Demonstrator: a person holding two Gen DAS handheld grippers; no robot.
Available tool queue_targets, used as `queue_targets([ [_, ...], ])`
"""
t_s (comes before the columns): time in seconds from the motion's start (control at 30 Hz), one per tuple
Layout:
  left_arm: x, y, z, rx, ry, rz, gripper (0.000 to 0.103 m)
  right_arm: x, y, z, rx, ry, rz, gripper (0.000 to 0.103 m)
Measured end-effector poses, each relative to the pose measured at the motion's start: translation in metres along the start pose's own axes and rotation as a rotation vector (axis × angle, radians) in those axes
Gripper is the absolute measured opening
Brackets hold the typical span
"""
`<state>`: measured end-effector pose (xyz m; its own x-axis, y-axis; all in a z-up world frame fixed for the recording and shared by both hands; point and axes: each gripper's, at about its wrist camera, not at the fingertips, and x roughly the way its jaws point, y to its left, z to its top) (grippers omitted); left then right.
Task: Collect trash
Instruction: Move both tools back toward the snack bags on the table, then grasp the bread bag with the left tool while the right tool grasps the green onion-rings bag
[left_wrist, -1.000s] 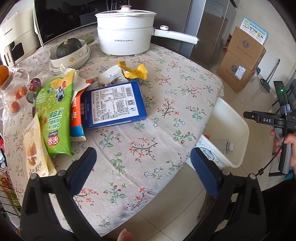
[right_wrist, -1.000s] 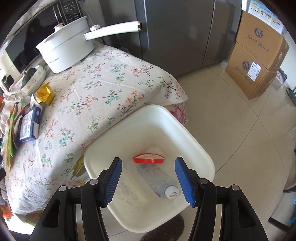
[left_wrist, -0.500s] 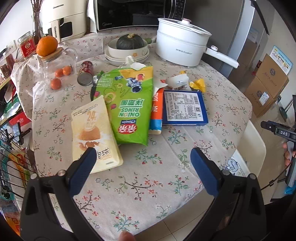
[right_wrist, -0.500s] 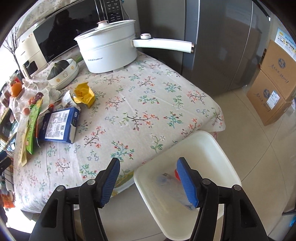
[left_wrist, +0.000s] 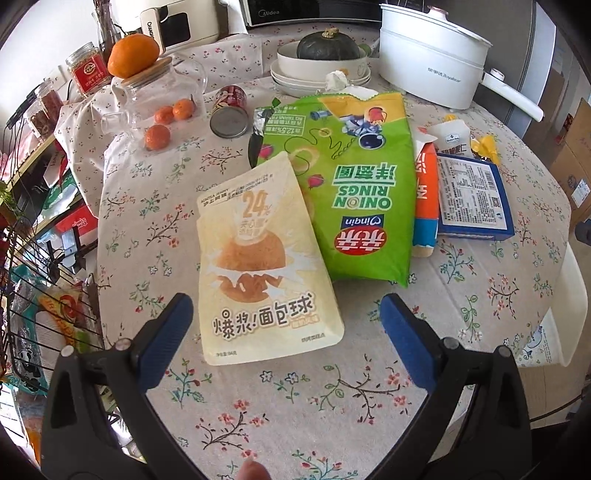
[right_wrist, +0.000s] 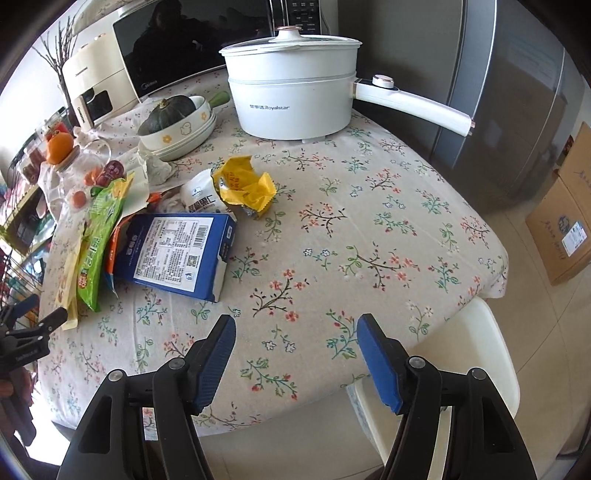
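Left wrist view: my left gripper (left_wrist: 286, 320) hangs over the near part of the table (left_wrist: 332, 406), jaws spread wide with nothing pressed between the blue pads.
Cream bag: the cream bread-ball snack bag (left_wrist: 258, 266) lies flat on the cloth; its near end sits in the gap between my left fingers, and I cannot tell whether either pad touches it.
Green bag: the Onion Rings bag (left_wrist: 364, 192) lies just beside the cream one, its edge tucked under it, printed upside down from where I look.
Orange packet: an orange wrapper (left_wrist: 424, 199) peeks out between the green bag and the blue box (left_wrist: 471, 197).
Far clutter: a red can (left_wrist: 229, 110) on its side, a glass jar (left_wrist: 162, 99) with small oranges inside and a big orange (left_wrist: 133, 55) on its lid, a squash (left_wrist: 328, 46) in stacked bowls (left_wrist: 317, 72), and the white pot (left_wrist: 432, 55).
Right wrist view: my right gripper (right_wrist: 295, 350) is over the table's near edge, its jaws opening, only flowered cloth showing between them.
Bin: the white bin (right_wrist: 487, 354) stands on the floor against the table edge, just beside my right-hand finger; its inside is hidden from here.
Yellow wrapper: a crumpled yellow wrapper (right_wrist: 247, 184) lies near the table's middle, touching a small white pouch (right_wrist: 201, 194), with the blue box just in front of them.
Background: cardboard boxes (right_wrist: 565, 218) on the floor at the right.
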<state>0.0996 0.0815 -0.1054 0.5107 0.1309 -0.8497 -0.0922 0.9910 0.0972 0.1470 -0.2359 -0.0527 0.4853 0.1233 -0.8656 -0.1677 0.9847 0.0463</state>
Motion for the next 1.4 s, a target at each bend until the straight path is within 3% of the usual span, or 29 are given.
queue_targets([
  [0.17,0.016,-0.013,-0.002,0.035,0.018,0.079,0.094,0.006,0.007,-0.002,-0.002,0.013,0.0,0.07],
  [0.3,0.025,-0.013,-0.004,0.03,0.061,0.132,0.057,0.008,0.013,-0.003,-0.008,0.019,0.002,0.07],
  [0.37,0.022,-0.009,-0.004,0.015,0.067,0.118,0.044,0.007,0.017,-0.002,-0.01,0.017,0.009,0.07],
  [0.43,0.018,-0.003,-0.003,-0.004,0.077,0.099,0.02,0.006,0.02,-0.002,-0.011,0.013,0.016,0.07],
  [0.5,0.014,0.008,-0.003,-0.038,0.076,0.065,0.011,0.004,0.025,-0.001,-0.012,0.008,0.023,0.07],
  [0.9,-0.039,0.079,-0.003,-0.231,-0.082,-0.086,0.001,0.004,0.078,0.006,-0.045,-0.016,0.106,0.07],
  [1.1,-0.049,0.105,-0.012,-0.291,-0.118,-0.128,0.001,0.015,0.127,0.01,-0.051,-0.007,0.231,0.068],
  [1.27,-0.049,0.119,-0.019,-0.32,-0.114,-0.145,0.001,0.038,0.168,0.011,-0.046,0.043,0.374,0.036],
  [1.4,-0.05,0.126,-0.022,-0.337,-0.116,-0.158,0.001,0.054,0.195,0.012,-0.066,0.048,0.393,0.033],
])
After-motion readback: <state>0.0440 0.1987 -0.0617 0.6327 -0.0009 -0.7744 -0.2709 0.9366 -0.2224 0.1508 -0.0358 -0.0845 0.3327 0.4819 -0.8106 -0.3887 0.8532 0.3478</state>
